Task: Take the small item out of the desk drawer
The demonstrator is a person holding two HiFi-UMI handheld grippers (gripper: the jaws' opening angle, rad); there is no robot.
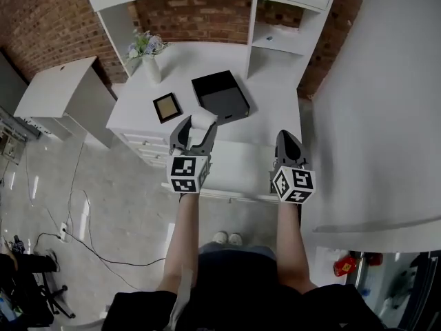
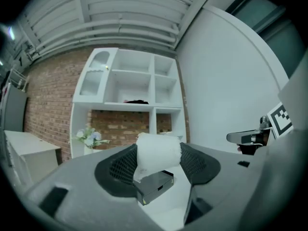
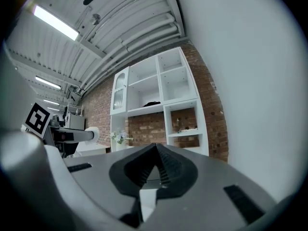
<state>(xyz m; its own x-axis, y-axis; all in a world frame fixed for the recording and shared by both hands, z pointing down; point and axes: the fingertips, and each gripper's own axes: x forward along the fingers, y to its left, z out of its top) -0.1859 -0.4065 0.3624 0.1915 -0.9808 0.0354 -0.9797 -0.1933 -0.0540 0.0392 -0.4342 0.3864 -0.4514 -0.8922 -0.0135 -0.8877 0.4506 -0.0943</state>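
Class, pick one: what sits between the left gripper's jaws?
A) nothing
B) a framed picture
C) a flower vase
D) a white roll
D: the left gripper view shows a white roll pinched between the jaws of the left gripper.

A white desk [image 1: 275,95] carries a flower vase [image 1: 151,67] at its far left corner. A small picture frame [image 1: 167,107] lies nearer, with a black box [image 1: 220,96] just right of it.

Brick wall [image 1: 48,19], white shelving [image 1: 120,26], grey floor [image 1: 103,205]
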